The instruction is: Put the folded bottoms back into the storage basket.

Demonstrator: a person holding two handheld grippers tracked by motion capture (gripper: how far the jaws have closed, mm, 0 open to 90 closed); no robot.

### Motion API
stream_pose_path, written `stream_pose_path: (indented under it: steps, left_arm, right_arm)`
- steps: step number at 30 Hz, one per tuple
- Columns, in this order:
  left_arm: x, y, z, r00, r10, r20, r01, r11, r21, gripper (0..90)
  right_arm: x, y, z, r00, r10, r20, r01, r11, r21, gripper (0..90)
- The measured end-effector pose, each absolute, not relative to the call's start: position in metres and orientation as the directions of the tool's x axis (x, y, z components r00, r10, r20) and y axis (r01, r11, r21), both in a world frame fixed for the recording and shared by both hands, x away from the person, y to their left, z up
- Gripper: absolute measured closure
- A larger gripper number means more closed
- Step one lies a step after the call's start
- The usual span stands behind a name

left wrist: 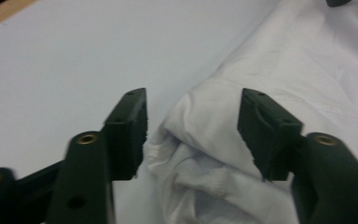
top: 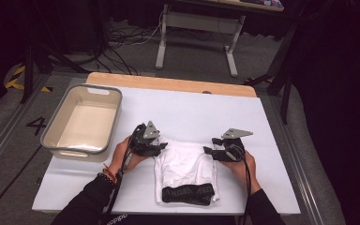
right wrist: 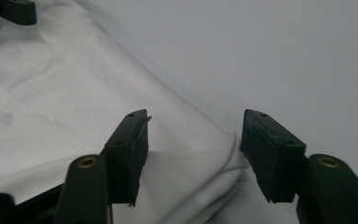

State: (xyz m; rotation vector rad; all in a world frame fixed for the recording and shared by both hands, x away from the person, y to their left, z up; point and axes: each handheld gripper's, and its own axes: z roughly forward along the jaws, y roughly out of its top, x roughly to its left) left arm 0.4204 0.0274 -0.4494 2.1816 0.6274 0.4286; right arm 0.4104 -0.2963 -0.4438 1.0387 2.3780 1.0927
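A folded white garment (top: pixel 185 171) with a black waistband (top: pixel 187 193) at its near edge lies on the white table top (top: pixel 206 112). My left gripper (top: pixel 162 147) is at the garment's far left corner. In the left gripper view its jaws stand apart, open (left wrist: pixel 193 100), with the bunched corner of the cloth (left wrist: pixel 200 140) lying loose between them. My right gripper (top: pixel 209 151) is at the far right corner. Its jaws are open too (right wrist: pixel 193 121), and the folded edge of the garment (right wrist: pixel 51 93) runs between them without being pinched.
A grey-rimmed beige tub (top: pixel 115 119) stands on the table's left side, close to my left hand. The table's wooden far edge (top: pixel 168 84) lies beyond, with a desk frame (top: pixel 229 47) and cables on the floor behind it.
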Motion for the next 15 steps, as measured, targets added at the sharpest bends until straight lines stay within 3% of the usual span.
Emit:
stream_pose_path:
  steps: [2, 6, 15]
  left_arm:
    - [0.421, 0.026, -0.451, 0.813, 0.575, 0.096, 0.301, -0.555, 0.776, 27.5]
    - [0.423, 0.030, -0.452, 0.801, 0.592, 0.086, 0.324, -0.550, 0.770, 21.7]
    - [0.429, 0.035, -0.460, 0.809, 0.584, 0.060, 0.368, -0.584, 0.723, 26.9]
  right_arm:
    - [0.413, -0.296, -0.447, -0.683, 0.731, 0.012, 0.496, 0.451, 0.742, 37.8]
    - [0.416, -0.297, -0.451, -0.680, 0.733, 0.027, 0.517, 0.453, 0.727, 36.0]
    - [0.417, -0.295, -0.453, -0.683, 0.730, 0.027, 0.525, 0.466, 0.712, 34.4]
